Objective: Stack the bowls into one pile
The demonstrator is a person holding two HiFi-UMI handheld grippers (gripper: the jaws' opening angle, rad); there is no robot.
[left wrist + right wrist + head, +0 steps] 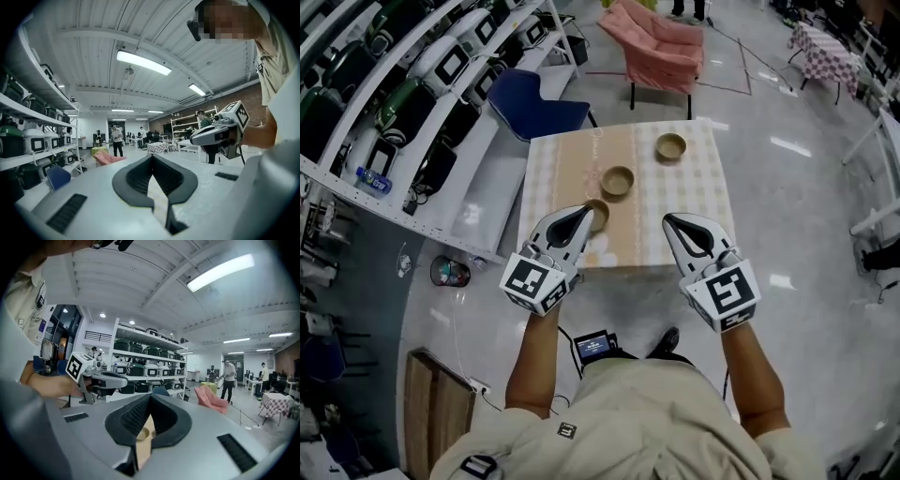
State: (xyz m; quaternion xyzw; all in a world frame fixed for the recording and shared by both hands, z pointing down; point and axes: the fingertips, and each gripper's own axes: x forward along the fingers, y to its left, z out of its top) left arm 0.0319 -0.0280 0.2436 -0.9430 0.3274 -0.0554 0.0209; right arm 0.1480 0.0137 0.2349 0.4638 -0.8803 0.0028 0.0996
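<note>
A square counter (712, 187) under a pale checked cloth (546, 178), with a tan strip down its middle, carries all three bowls, laid out in a slanting line and well apart from one another. The left gripper (587, 212) and the right gripper (668, 219) hang side by side over the counter's near edge. Both are empty: the left fingers (136, 177) are clenched tip to tip with nothing between them, and the right fingers (127, 420) likewise meet at their tips on nothing. The far bowl (671, 146) sits toward the back right, the middle bowl (618, 181) on the tan strip, and the near bowl (600, 216) just beyond the left gripper, whose tip hides part of it. The bowls look alike: small, shallow, round and tan. They are probably rigid and light, and similar enough in size to nest. What they are made of cannot be told, so a smooth, slippery wall and some risk of chipping are worth allowing for. The likely hold is on the rim, with one finger inside the wall and one outside, which means the fingers must spread first. A light bowl pinched at one side may tilt, so it should be lowered squarely into the next.
</note>
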